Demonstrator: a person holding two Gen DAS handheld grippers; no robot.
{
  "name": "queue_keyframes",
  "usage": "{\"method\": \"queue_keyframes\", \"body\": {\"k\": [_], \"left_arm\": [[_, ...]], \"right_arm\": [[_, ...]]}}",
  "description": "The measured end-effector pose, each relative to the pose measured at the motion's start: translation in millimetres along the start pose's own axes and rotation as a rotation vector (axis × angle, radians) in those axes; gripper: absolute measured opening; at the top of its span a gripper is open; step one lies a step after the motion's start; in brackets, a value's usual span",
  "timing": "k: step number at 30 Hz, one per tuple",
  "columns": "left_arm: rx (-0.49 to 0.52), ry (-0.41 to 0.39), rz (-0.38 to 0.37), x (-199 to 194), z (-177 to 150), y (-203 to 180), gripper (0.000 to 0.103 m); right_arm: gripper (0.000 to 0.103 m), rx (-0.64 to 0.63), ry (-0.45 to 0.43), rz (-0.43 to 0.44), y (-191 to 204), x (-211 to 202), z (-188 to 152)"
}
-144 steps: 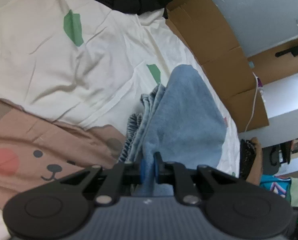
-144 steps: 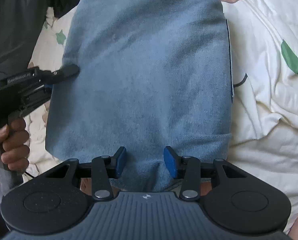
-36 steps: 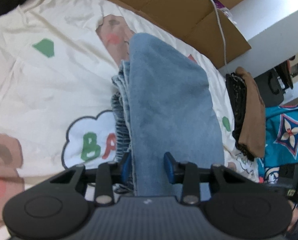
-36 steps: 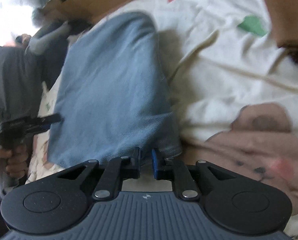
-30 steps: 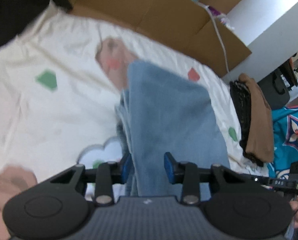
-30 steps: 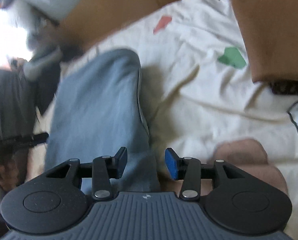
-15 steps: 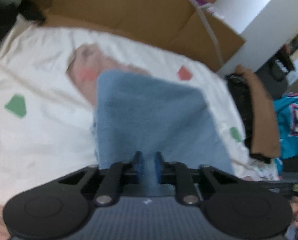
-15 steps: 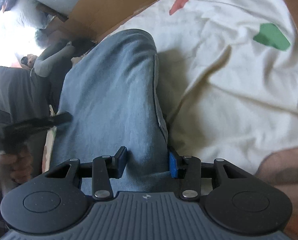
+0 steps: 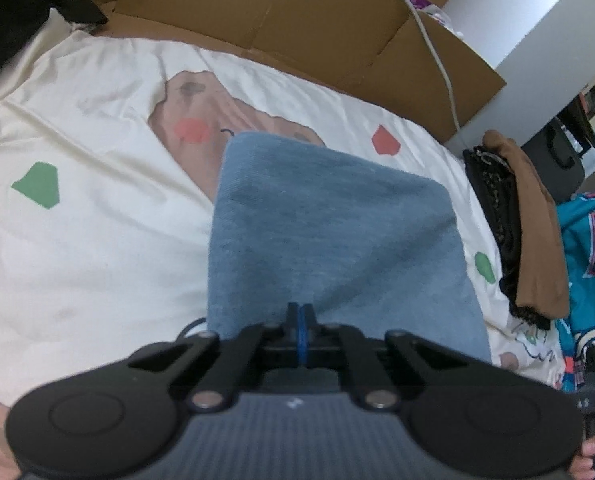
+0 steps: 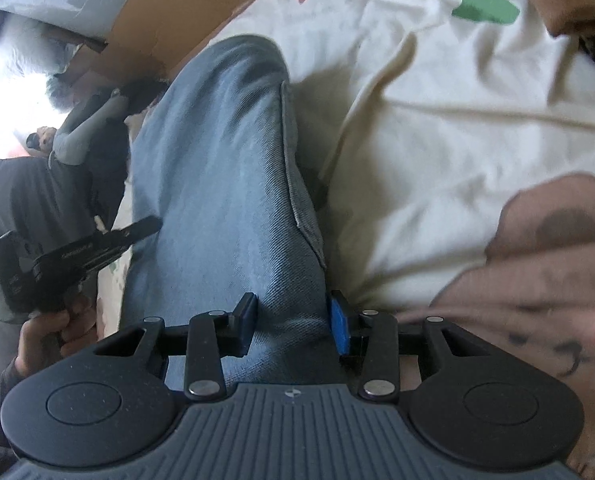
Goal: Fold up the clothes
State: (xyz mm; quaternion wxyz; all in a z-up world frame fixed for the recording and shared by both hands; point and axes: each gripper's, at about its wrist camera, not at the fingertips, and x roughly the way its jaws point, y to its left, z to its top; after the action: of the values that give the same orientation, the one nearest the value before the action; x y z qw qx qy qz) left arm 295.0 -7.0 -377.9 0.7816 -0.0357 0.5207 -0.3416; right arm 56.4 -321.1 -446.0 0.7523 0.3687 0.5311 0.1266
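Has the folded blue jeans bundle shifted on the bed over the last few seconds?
Yes. The jeans now cover part of the bear's face print below the red patch; earlier they lay farther along the sheet, beside a green patch.

Right gripper (image 10: 291,322) jaws apart, straddling the near end of the folded jeans (image 10: 221,184); denim fills the gap between the blue pads (image 10: 339,330) and touches both, not pinched flat. Jeans run from the gripper away to a rounded fold near the cardboard (image 10: 185,12) at the sheet's far edge. Side seam along the jeans' right edge. Cream sheet (image 10: 457,128) right of the jeans, wrinkled, with green and red patches and a pink-brown bear print at near right. Left gripper (image 10: 153,222) at the jeans' left edge, held by a hand (image 10: 53,336); its jaw state unclear. Dark clothing beyond it.
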Motion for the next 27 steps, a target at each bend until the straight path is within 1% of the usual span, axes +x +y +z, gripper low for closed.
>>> {"method": "queue_keyframes", "body": {"k": [2, 5, 6, 7, 9, 10, 12, 14, 16, 18, 20, 22, 23, 25, 27], "left_arm": [[-0.001, 0.001, -0.003, 0.2, 0.3, 1.1, 0.002], [-0.001, 0.004, -0.013, -0.1, 0.1, 2.4, 0.002], [0.0, 0.005, -0.015, 0.1, -0.1, 2.6, 0.002], [0.008, 0.004, -0.011, 0.7, -0.4, 2.0, 0.002], [0.019, 0.006, -0.003, 1.9, -1.2, 0.8, 0.002], [0.021, 0.007, 0.0, 2.4, -1.5, 0.4, 0.002], [0.013, 0.009, -0.001, 2.4, -0.7, 1.2, 0.002], [0.01, 0.009, -0.003, 2.0, -0.8, 2.3, 0.002], [0.006, 0.009, -0.007, 1.5, -0.8, 3.5, 0.002], [0.002, 0.009, -0.011, 0.9, -0.4, 4.1, 0.002], [0.004, 0.009, -0.009, 0.2, -0.5, 3.9, 0.002], [0.007, 0.01, -0.009, 0.0, -1.3, 4.4, 0.002], [0.007, 0.012, -0.01, -0.2, -1.6, 4.9, 0.002], [0.001, 0.015, -0.021, -0.2, -2.4, 6.4, 0.002], [0.001, 0.016, -0.029, 0.4, -3.5, 5.9, 0.002]], "right_arm": [[0.042, 0.011, 0.015, 0.017, 1.7, -2.0, -1.7], [0.044, -0.003, 0.013, 0.011, 0.6, -1.4, 1.8], [0.048, -0.002, 0.012, 0.009, -1.8, 2.2, 3.2], [0.055, -0.001, 0.011, 0.007, -4.2, 5.9, 4.5], [0.059, 0.003, 0.023, 0.044, -11.6, 17.8, 6.1], [0.059, 0.025, 0.041, 0.064, -15.7, 24.5, 5.8], [0.056, 0.1, 0.083, 0.112, -21.9, 32.3, 3.2], [0.053, 0.102, 0.104, 0.136, -18.5, 29.2, -2.5], [0.047, 0.109, 0.122, 0.163, -16.3, 23.7, -8.7], [0.043, 0.131, 0.11, 0.189, -16.7, 16.3, -11.0], [0.04, 0.106, 0.102, 0.192, -10.3, 11.5, -12.5], [0.034, 0.076, 0.092, 0.183, -3.0, 8.4, -15.2], [0.034, 0.068, 0.083, 0.182, 0.4, 6.4, -18.3], [0.033, 0.097, 0.089, 0.186, 0.2, 5.6, -24.2], [0.033, 0.127, 0.113, 0.196, -3.2, 6.7, -28.6]]}}
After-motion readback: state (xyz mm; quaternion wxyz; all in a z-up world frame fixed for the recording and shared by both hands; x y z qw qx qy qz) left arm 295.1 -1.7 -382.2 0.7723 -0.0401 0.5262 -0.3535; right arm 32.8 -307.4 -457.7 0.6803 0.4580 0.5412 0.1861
